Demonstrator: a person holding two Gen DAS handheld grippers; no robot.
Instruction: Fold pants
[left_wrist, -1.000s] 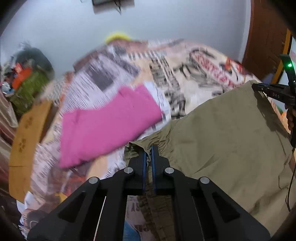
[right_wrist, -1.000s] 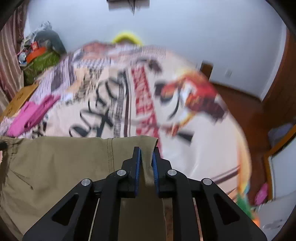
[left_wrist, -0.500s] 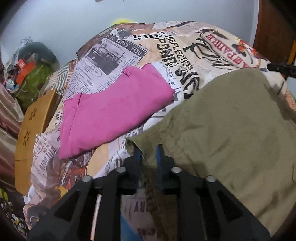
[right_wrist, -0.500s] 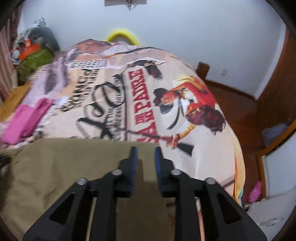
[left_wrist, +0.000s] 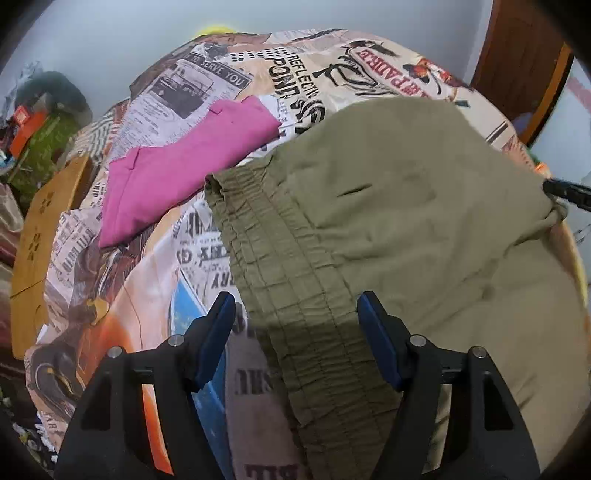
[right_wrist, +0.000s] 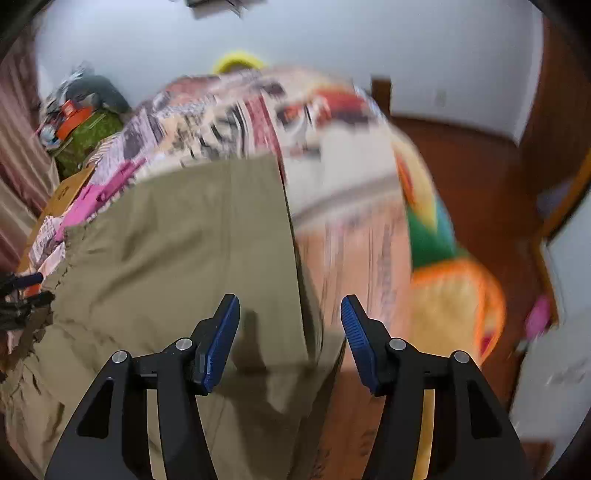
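A bed (left_wrist: 155, 325) covered by a newspaper-print sheet is seen against a pale wall (left_wrist: 110, 48), with a brown wooden floor (right_wrist: 461, 177) to its right; olive pants (left_wrist: 406, 229) are spread on the bed, their elastic waistband below the left gripper (left_wrist: 295, 317), a folded pink garment (left_wrist: 177, 173) just beside them; the right gripper (right_wrist: 290, 325) is held over their edge; both jaws have just been opening and stand spread, nothing pinched; the right view is blurred.
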